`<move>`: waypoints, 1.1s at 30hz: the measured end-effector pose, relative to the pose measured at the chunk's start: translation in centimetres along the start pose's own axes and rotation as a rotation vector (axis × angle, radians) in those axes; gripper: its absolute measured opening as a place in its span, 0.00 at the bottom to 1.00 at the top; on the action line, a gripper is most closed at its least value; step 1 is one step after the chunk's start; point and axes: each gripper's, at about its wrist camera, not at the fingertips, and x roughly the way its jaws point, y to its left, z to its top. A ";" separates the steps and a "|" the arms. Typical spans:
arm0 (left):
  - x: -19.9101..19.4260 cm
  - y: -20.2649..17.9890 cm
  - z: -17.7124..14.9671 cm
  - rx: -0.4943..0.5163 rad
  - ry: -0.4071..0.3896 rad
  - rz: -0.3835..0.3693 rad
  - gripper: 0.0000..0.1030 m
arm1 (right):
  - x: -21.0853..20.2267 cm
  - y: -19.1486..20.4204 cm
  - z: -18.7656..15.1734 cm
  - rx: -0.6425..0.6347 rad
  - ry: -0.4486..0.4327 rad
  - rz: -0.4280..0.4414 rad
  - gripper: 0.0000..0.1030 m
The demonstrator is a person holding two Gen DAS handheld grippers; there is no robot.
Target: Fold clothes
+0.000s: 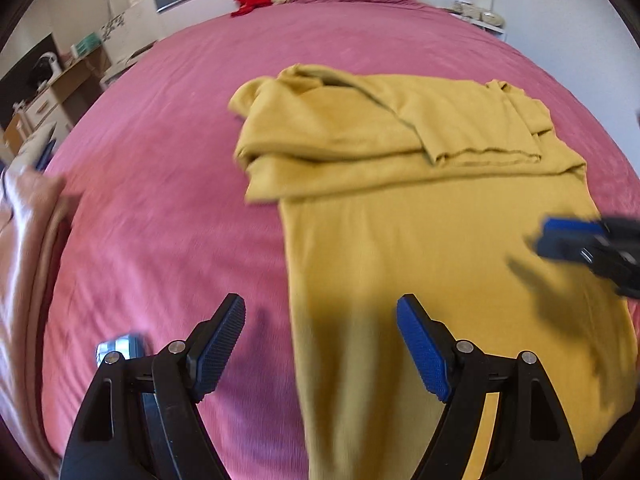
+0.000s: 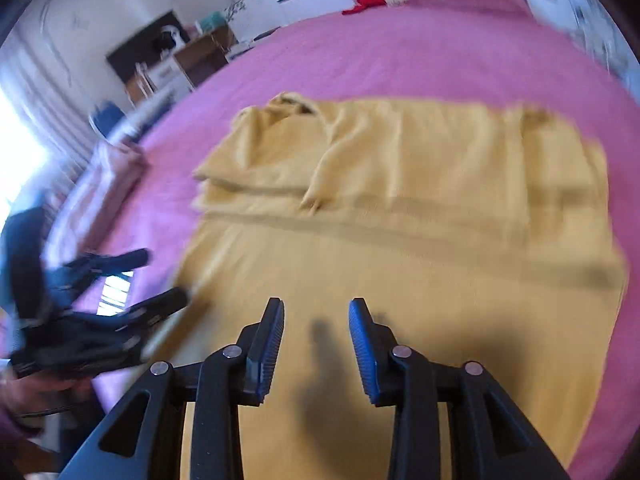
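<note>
Mustard garment (image 1: 440,216) lengthwise toward headboard, sleeves folded across far end, left tongs (image 1: 320,344) and right tongs (image 2: 316,344) released.

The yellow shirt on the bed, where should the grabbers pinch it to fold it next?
Probably at the yellow shirt's near hem, one corner each. The sleeves are already folded in at the far end, so the flat lower half is what remains. The left gripper and right gripper, both open, come from the near side.
</note>
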 end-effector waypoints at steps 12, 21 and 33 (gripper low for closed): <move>-3.5 1.5 -6.5 -0.042 0.035 0.022 0.77 | -6.3 -2.6 -9.4 0.132 0.112 -0.080 0.35; -4.3 2.6 -10.8 -0.036 0.092 -0.002 0.78 | -8.9 -8.6 -12.5 0.367 0.088 -0.095 0.39; -4.3 4.1 -13.2 -0.060 0.140 -0.124 0.79 | -7.9 -9.2 -12.3 0.374 0.113 -0.068 0.45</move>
